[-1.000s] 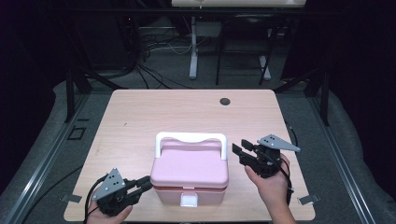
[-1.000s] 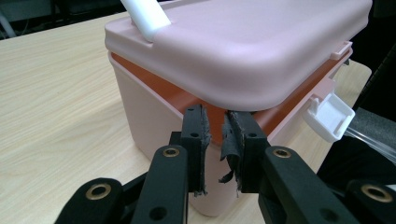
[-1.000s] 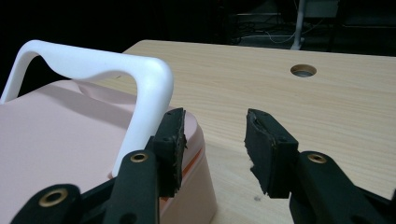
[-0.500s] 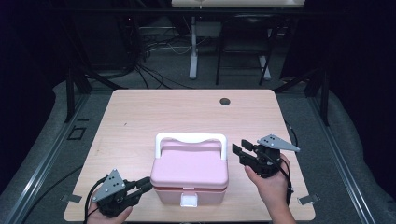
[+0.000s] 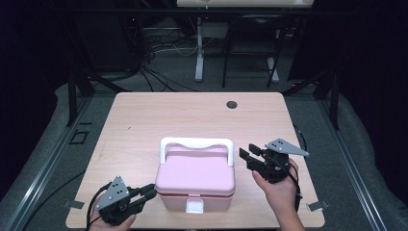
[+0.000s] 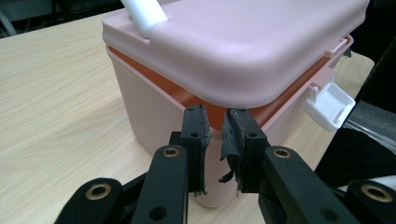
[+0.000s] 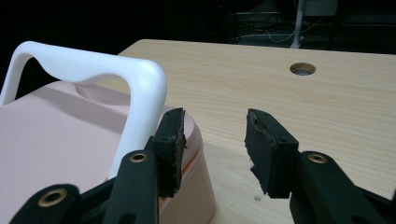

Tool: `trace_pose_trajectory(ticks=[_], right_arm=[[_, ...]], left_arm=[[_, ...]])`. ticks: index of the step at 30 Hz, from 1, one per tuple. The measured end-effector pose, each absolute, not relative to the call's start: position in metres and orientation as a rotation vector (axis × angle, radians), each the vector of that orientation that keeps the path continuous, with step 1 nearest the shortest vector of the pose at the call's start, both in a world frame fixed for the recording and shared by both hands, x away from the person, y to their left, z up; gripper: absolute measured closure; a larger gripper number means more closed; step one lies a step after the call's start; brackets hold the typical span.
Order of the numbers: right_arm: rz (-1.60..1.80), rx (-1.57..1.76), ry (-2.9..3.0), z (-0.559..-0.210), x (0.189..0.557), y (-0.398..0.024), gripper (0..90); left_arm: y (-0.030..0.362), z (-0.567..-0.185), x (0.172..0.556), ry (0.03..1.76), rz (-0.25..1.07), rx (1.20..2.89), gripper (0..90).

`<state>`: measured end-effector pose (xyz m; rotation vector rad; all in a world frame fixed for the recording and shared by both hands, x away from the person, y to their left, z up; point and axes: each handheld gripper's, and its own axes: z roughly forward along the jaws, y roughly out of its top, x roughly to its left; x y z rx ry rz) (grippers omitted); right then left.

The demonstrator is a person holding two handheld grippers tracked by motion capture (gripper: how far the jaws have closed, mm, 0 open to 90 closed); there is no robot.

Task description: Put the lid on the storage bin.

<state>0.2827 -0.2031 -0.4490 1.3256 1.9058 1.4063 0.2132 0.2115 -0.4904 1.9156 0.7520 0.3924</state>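
High view shows a pink lunch box (image 5: 195, 179) on the tabletop (image 5: 144, 120). Left gripper (image 5: 146, 194) has jaws nearly together at its corner, holding nothing. Right gripper (image 5: 246, 155) has jaws spread beside the white handle (image 5: 196, 143).

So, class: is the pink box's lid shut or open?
Shut but unlatched, it seems: the lid sits on the pink box, an orange seal strip shows, and the white latch juts outward.

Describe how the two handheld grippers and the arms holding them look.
Both the left gripper and the right gripper are black, with two jointed jaws held by brass-coloured rivets. The pads are dark, worn and frayed at the edges. Each carries a grey three-cornered plate with small holes on top. A black cable trails from each. The forearms are bare, with no sleeves.
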Motion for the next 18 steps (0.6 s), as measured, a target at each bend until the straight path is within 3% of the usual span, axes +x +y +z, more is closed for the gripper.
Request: trace_pose_trajectory(ticks=[18], right_arm=[[1.399,1.328,1.905,-0.4501,0.2834,-0.2033,56.9]], left_arm=[[0.2133,-0.4948,0.2118,0.754,0.389,1.93,77.5]])
